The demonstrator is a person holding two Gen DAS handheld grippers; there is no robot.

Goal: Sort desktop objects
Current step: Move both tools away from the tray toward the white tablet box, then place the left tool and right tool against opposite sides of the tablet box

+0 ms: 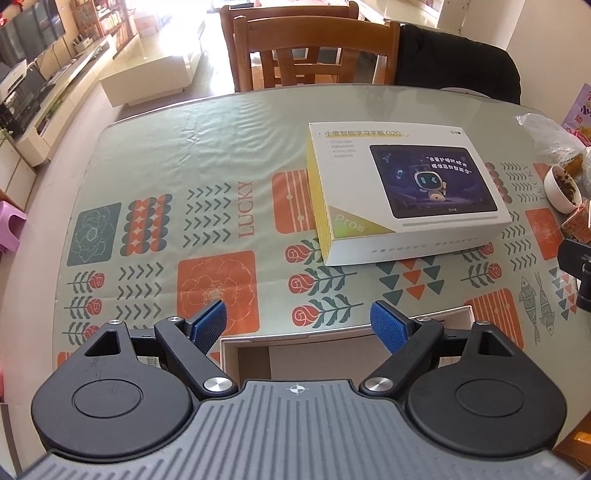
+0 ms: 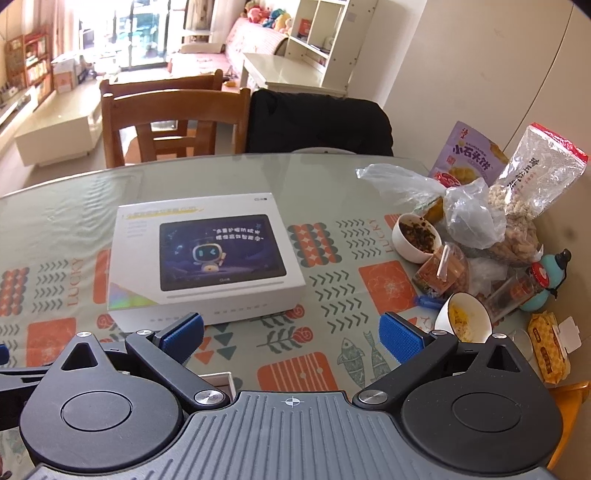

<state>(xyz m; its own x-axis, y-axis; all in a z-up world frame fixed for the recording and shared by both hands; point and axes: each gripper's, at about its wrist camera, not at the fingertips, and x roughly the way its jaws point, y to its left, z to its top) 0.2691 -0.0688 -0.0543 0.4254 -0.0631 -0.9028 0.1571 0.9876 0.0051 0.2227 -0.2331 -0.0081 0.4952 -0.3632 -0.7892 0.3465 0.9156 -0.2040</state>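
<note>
Tablet box (image 1: 402,192) beyond L claw (image 1: 299,325) (agape)

This is a home. A dining table (image 1: 155,155) with a flowery cloth has wooden chairs (image 1: 314,51) beside it. Behind it are a TV (image 1: 29,40), a sofa with soft toys (image 2: 266,18), bookshelves (image 2: 33,62), and snack bags (image 2: 476,155).

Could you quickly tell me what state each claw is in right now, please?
Left claw: open, holding nothing, above the open box.
Right claw: open, holding nothing, above the table.
</note>
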